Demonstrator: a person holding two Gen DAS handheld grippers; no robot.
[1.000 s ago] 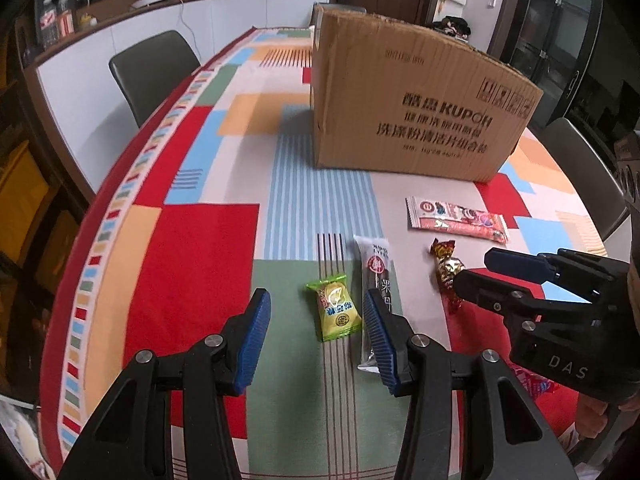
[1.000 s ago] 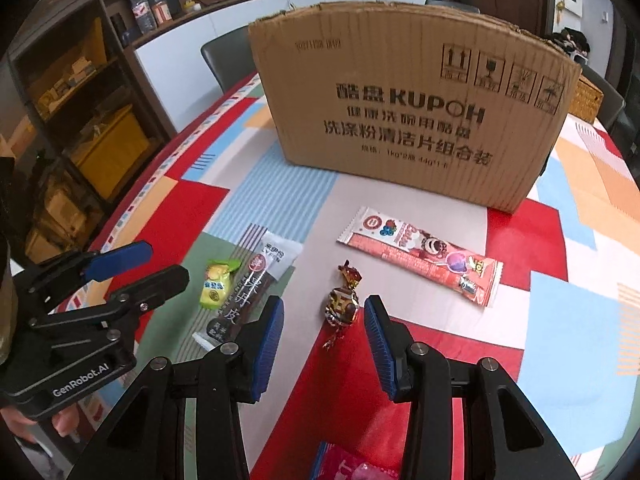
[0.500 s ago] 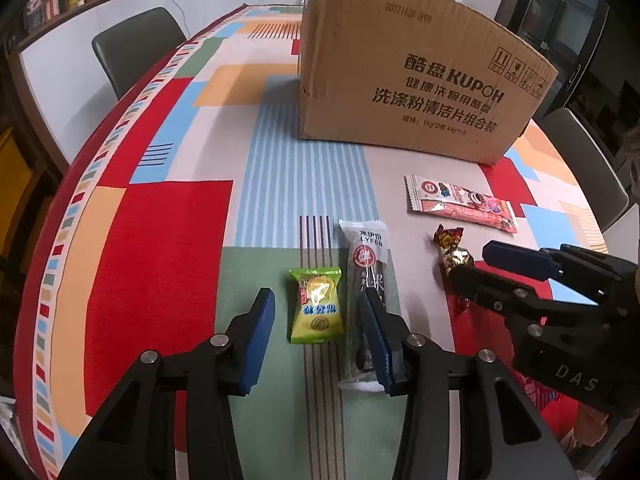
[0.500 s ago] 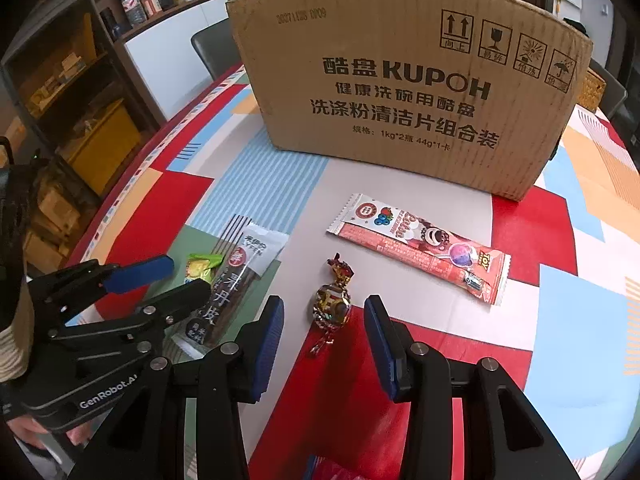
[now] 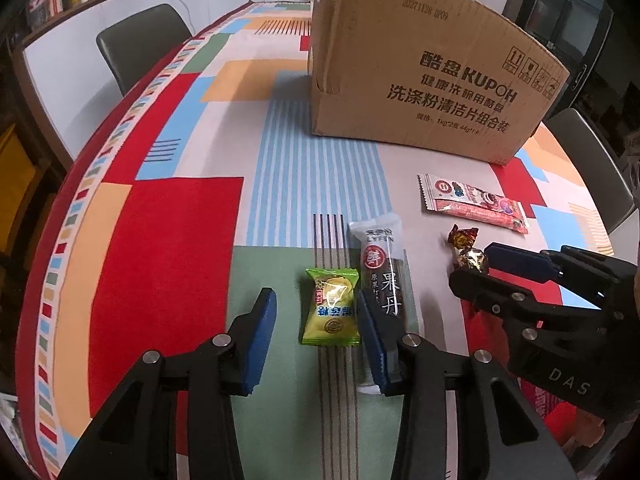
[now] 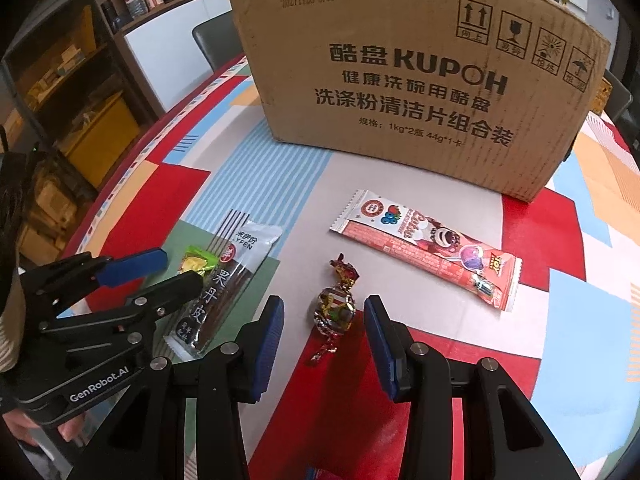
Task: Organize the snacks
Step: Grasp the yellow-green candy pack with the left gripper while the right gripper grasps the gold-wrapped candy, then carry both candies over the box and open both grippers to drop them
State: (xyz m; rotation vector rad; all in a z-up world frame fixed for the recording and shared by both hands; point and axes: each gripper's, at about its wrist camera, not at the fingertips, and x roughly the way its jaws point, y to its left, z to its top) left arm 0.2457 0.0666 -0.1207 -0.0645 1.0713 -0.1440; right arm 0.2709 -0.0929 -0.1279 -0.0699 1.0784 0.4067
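While both claws sit spread wide, the left claw (image 5: pixel 316 326) brackets the green candy packet (image 5: pixel 330 307), its right finger over the dark fruit-leather stick (image 5: pixel 385 280). The right claw (image 6: pixel 324 326) straddles the foil-wrapped candy (image 6: pixel 335 308) without touching. The pink lollipop pack (image 6: pixel 428 250) lies near the cardboard box (image 6: pixel 416 80); bare bench (image 5: pixel 160 240) stretches left toward the edge.

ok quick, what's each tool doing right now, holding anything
left tool: open, empty, straddling the green candy packet.
right tool: open, empty, straddling the foil-wrapped candy.
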